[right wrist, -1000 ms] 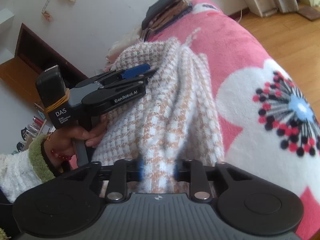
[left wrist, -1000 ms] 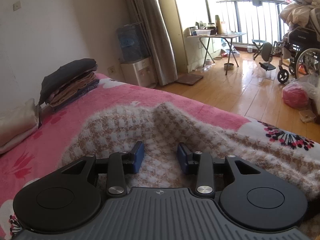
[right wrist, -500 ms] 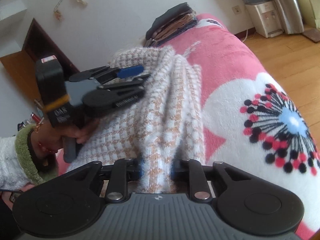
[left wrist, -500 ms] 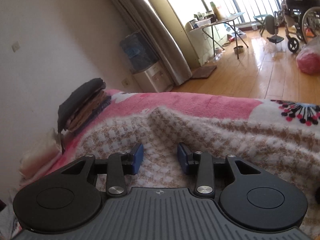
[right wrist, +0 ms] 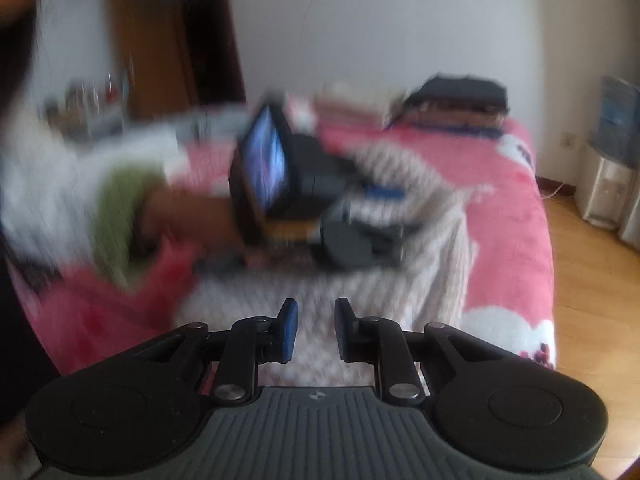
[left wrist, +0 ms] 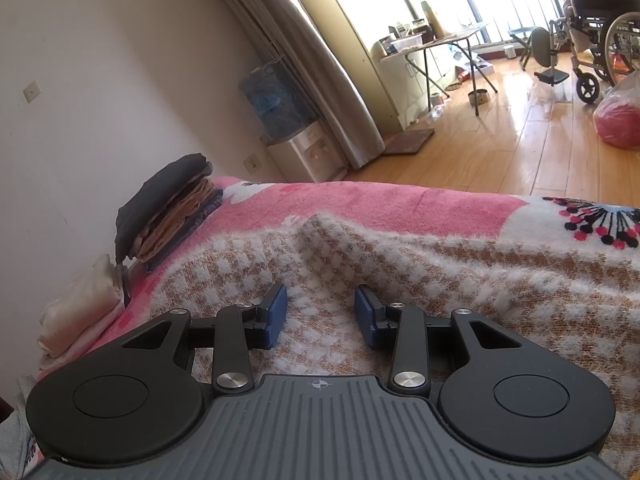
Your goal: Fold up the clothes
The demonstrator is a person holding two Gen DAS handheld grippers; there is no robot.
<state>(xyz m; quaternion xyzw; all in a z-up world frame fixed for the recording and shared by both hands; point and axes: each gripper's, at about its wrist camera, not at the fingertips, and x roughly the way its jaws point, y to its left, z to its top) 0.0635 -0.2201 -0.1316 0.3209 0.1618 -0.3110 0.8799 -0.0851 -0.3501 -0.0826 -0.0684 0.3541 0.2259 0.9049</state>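
A fuzzy tan-and-white checked sweater [left wrist: 440, 280] lies spread on the pink flowered bed [left wrist: 380, 200]. My left gripper [left wrist: 320, 312] rests low over it, open, its blue pads apart with only flat knit showing in the gap. The right wrist view is blurred. In it my right gripper [right wrist: 316, 330] hangs above the sweater [right wrist: 436, 248], its jaws closing with nothing between them. Farther along the bed, the left gripper [right wrist: 390, 212] sits on the sweater, held by a hand in a white and green sleeve [right wrist: 120, 200].
A stack of folded clothes [left wrist: 168, 216] and a cream folded piece [left wrist: 80, 312] lie by the wall at the bed's far end. Beyond the bed are a water dispenser [left wrist: 304, 152], a folding table [left wrist: 440, 44], a wheelchair [left wrist: 600, 20] and a red bag [left wrist: 620, 120] on the wooden floor.
My right gripper let go of the sweater fold it was pinching, rose and rolled upright. The left gripper rolled a little and stayed on the sweater.
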